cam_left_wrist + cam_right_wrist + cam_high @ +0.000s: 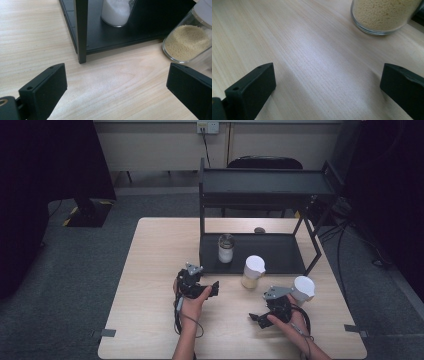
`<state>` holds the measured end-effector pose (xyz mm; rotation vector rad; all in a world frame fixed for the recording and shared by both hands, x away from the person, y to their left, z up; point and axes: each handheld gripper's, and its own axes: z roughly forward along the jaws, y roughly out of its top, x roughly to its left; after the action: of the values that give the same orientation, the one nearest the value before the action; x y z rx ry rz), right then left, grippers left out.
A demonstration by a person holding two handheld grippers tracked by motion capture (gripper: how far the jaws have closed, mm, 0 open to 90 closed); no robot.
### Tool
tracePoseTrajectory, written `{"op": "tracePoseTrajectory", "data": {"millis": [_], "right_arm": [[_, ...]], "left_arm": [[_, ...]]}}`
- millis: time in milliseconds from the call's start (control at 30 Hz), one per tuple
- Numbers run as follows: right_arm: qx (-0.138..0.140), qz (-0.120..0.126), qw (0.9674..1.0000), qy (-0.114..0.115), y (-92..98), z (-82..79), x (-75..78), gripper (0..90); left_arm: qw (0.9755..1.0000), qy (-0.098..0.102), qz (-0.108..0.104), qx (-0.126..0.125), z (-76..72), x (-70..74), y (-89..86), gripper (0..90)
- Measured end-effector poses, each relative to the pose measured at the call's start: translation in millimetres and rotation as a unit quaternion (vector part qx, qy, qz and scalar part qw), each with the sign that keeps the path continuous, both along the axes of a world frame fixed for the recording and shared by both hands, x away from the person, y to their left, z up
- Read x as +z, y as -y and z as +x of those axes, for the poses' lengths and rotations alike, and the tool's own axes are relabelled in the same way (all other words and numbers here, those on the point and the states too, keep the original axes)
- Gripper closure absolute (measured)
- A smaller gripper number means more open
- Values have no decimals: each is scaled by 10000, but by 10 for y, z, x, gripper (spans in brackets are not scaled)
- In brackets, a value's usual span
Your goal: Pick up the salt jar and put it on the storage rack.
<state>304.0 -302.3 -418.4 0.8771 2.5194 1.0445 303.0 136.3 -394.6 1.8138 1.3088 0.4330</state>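
Tools (pixel 216 289) agape, bare table (pixel 150 285) between.

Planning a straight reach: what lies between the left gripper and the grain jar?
Bare table, by the left gripper view, between left gripper and grain jar.

A black chair (pixel 265 162) stands behind the worktop (pixel 150 270), a wall socket (pixel 207 127) above it, grey carpet (pixel 75 270) all round.

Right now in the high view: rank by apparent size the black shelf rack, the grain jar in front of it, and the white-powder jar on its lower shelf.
1. Black shelf rack, by far the largest.
2. Grain jar with the white lid.
3. White-powder jar, somewhat smaller.
The two jars look close, and the grain jar stands nearer the camera, so their order is unsure.
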Motion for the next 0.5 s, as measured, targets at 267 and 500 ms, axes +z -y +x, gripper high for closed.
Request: {"op": "tracePoseTrajectory", "data": {"millis": [267, 500], "right_arm": [[0, 1, 10000, -1, 0, 0, 0, 0], [1, 0, 10000, 0, 0, 0, 0, 0]], "left_arm": [[10000, 4, 72, -49, -45, -5, -19, 26], [9999, -25, 127, -35, -96, -33, -43, 32]]}}
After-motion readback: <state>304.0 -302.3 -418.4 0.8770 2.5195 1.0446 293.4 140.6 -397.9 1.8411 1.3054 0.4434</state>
